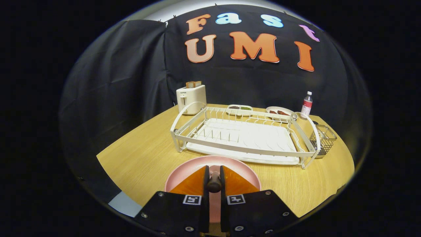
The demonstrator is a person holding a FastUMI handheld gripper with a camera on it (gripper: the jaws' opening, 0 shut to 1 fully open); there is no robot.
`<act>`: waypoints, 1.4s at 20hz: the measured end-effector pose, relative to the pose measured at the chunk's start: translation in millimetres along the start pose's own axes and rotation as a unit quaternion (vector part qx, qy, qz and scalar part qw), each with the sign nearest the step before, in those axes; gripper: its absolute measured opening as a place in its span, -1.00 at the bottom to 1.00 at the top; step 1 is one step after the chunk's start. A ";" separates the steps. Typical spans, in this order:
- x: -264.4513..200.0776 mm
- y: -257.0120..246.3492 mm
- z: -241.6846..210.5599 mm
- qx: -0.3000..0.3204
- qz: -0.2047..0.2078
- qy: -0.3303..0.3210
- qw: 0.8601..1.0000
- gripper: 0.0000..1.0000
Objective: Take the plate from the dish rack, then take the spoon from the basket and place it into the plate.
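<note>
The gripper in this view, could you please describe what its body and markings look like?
The gripper has two broad, flat black plates, each angled at the outer corner and fastened with small silver screws. Each plate bears a square black-and-white fiducial marker near its inner edge. Two narrow upright fingers extend forward.

Black cloth booth wall [131, 75] hanging in soft folds behind, light wooden table top [148, 158] with a rounded edge, pale grey floor [126, 204] (just a small patch) past the table's near corner, a bright white strip above the cloth

A toaster [191, 98], two snack trays [239, 109] [280, 112] and what looks like a bottle [307, 104] line the table's [141, 154] far edge.
</note>
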State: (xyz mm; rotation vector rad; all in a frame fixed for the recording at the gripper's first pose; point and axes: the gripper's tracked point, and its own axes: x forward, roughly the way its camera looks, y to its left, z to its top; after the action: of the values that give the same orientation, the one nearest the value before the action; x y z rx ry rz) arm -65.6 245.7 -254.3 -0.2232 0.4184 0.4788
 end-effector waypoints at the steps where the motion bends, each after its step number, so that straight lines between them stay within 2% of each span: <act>1: -2.4 0.0 -4.7 0.001 0.000 0.009 1.000 -0.70; 3: -7.5 -5.1 -2.9 0.004 -0.003 0.011 1.000 -0.61; 4: -9.8 -9.0 -1.1 0.006 -0.006 0.010 1.000 -0.49; 7: -18.7 -24.5 5.5 0.011 -0.018 0.011 1.000 -0.02; 10: -30.1 -43.9 13.8 0.022 -0.034 0.010 0.999 0.61; 12: -39.9 -59.6 22.0 0.030 -0.052 0.007 0.998 0.87; 14: -48.6 -74.4 32.2 0.036 -0.067 0.001 0.997 0.95; 24: -102.1 -181.4 111.9 0.057 -0.145 -0.072 0.985 0.95; 28: -118.8 -214.5 142.2 0.078 -0.162 -0.104 0.978 0.95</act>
State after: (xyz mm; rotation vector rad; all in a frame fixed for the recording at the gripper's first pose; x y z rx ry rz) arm -8.7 55.8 -51.7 -0.0844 0.2068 0.1452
